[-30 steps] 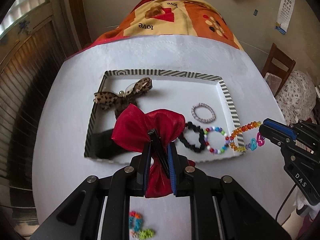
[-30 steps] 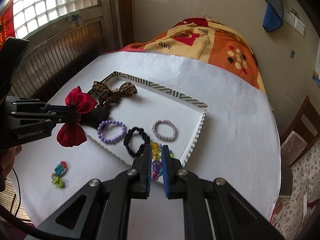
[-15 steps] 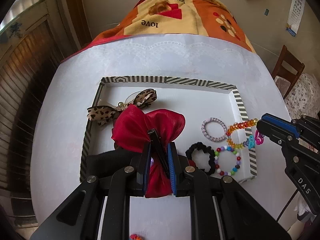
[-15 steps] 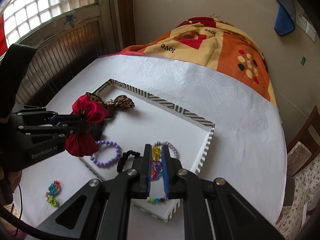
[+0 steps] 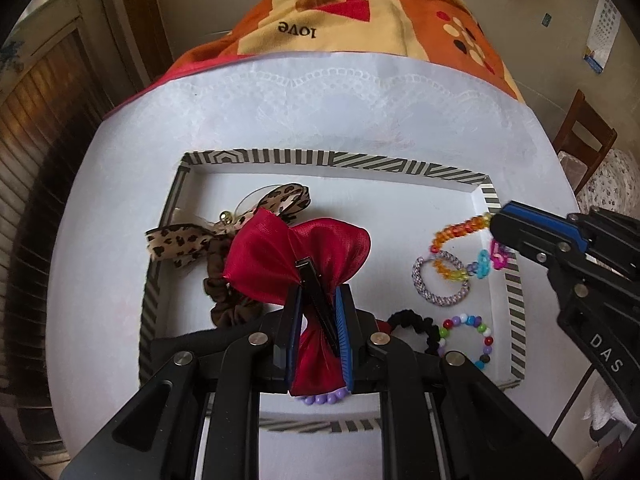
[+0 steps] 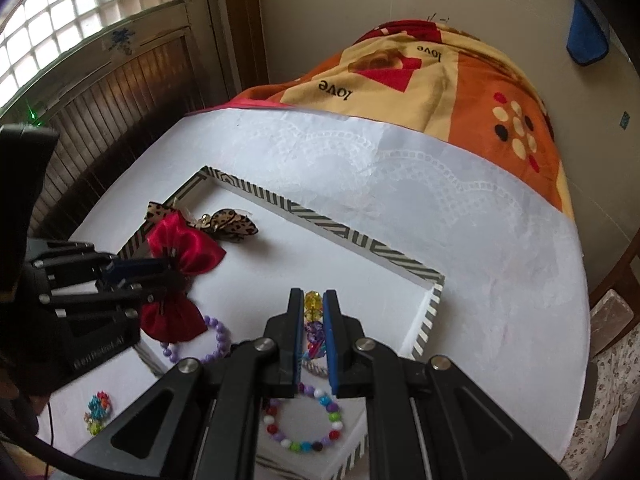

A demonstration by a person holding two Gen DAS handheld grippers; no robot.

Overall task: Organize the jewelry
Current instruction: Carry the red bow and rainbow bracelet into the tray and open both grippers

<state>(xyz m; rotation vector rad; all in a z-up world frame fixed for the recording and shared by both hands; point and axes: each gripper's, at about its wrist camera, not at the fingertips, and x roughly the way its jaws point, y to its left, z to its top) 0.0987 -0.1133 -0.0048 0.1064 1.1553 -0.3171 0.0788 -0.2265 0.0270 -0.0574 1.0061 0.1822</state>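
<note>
With our left tongs (image 5: 318, 320) clamping the red bow (image 5: 296, 256) mid-frame and right tongs (image 6: 312, 336) pinching the bead chain (image 5: 460, 232) at right, we should lower both onto bare tray (image 5: 332, 159) floor before letting go.

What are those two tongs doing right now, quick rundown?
Left tongs shut on red bow, over striped tray. Right tongs shut on orange bead chain, above tray's right side. Nothing in the way.
</note>
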